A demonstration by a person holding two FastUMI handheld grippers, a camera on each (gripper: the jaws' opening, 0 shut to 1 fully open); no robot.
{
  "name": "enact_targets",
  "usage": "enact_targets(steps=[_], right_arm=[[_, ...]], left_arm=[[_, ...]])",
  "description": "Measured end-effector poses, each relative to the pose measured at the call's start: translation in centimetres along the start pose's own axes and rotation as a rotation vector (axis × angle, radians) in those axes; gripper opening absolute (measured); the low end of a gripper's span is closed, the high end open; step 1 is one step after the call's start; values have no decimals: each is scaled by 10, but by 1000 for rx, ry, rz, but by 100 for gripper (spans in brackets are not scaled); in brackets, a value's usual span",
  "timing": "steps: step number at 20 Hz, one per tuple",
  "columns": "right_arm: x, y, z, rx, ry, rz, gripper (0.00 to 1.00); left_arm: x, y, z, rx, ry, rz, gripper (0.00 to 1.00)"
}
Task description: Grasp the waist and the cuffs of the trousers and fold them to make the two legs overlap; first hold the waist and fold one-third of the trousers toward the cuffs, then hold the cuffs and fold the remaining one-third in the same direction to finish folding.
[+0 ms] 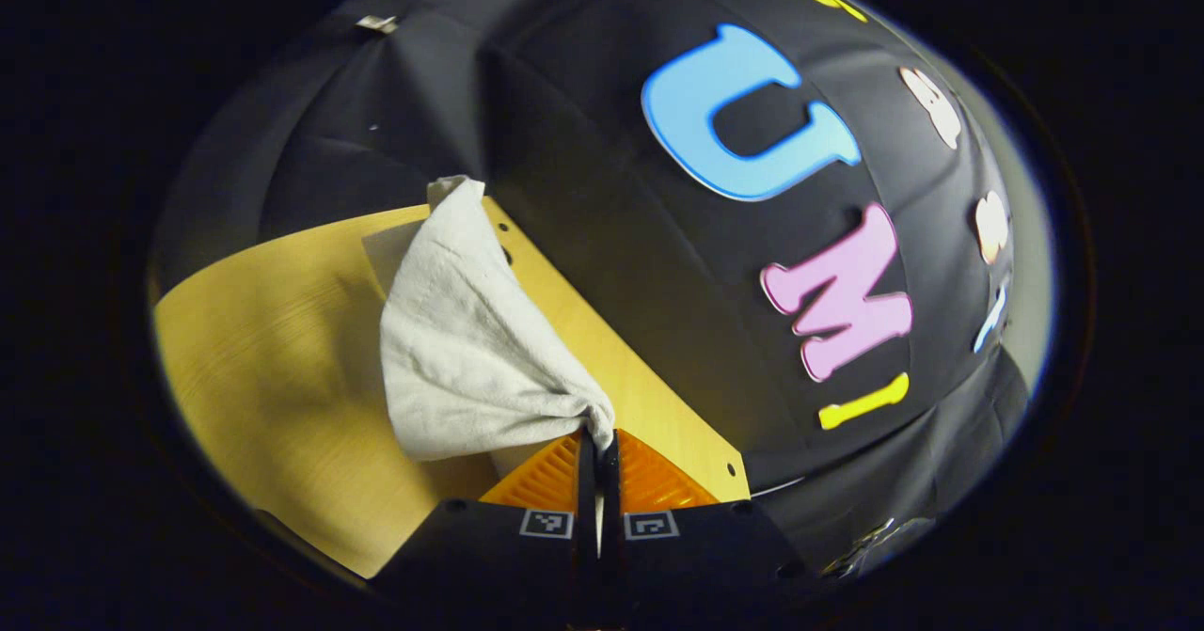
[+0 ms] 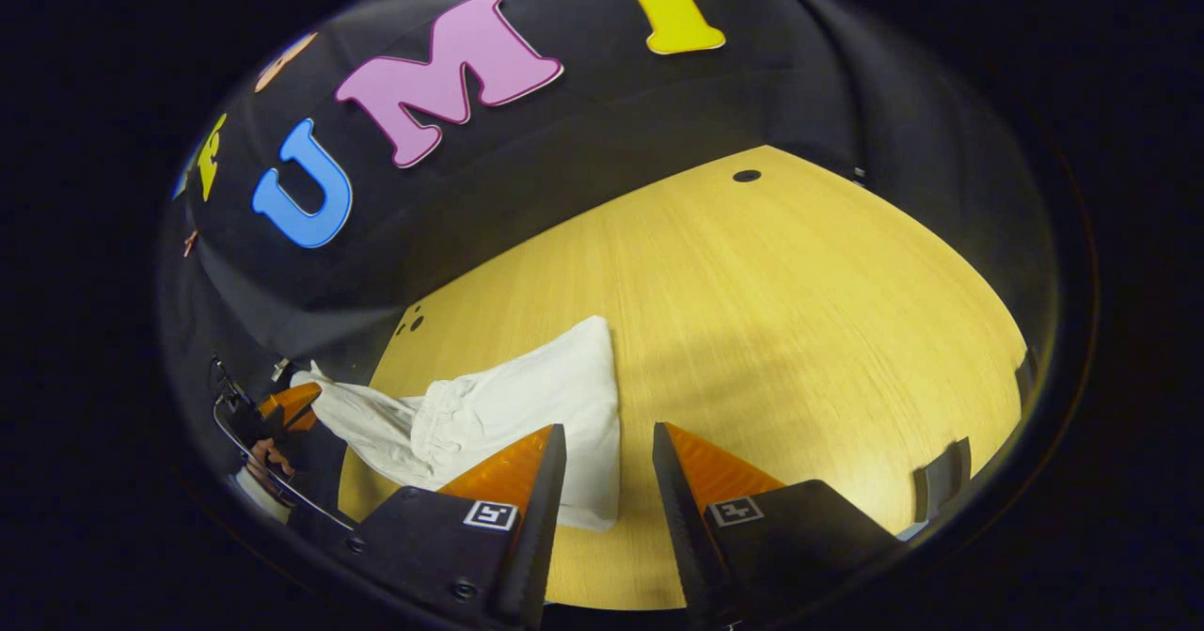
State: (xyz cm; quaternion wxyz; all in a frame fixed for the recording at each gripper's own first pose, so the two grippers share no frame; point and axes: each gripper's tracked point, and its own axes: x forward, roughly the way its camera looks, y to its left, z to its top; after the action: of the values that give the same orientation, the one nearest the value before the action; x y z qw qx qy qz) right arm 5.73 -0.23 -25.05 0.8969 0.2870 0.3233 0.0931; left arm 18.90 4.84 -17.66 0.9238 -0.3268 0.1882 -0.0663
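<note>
White trousers point(image 2: 527, 415) lie on the yellow wooden tabletop point(image 2: 800, 330), toward its left side in the right gripper view, part lifted. One end is bunched and pulled up off the table — pinched in the left gripper point(image 1: 599, 448), whose fingers are closed tight on the fabric w/ almost no gap between them. In the left gripper view the cloth hangs from that pinch in a sagging fan, spreading back down to the tabletop near its far edge.

Right gripper view: gathered, elasticated band shows mid-garment; the flat folded part lies just ahead of the right gripper point(image 2: 609, 443). Its jaws are spread apart, nothing between them, cloth edge beside the left-hand finger — contact can't be told.

Left gripper also seen at far left of that view, a hand point(image 2: 268, 462) behind it, the trousers' end rising to it.

Black cloth wall point(image 2: 583, 170) rings the table.
</note>
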Motion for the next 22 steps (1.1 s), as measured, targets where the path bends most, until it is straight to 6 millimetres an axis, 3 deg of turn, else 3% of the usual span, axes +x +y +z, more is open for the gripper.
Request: enact_targets(steps=[4,5,11,16,20,22], right_arm=[[-10,-20,10,36,-30,-23,58],[-12,-25,12,45,-38,-30,59],[-10,-43,12,70,-41,-57,58],[-15,-54,7,85,-45,-71,58],[-16,-59,5,105,-47,-78,58],[-16,-60,3,113,-47,-77,58]], left_arm=[[15,-49,-25,145,60,-60,9],[18,-60,-34,187,81,-77,5],[41,-111,-106,371,222,-148,5],[51,-120,-177,514,369,-166,6],[46,-109,-235,709,519,-153,9],[43,-98,-250,812,577,-164,11]])
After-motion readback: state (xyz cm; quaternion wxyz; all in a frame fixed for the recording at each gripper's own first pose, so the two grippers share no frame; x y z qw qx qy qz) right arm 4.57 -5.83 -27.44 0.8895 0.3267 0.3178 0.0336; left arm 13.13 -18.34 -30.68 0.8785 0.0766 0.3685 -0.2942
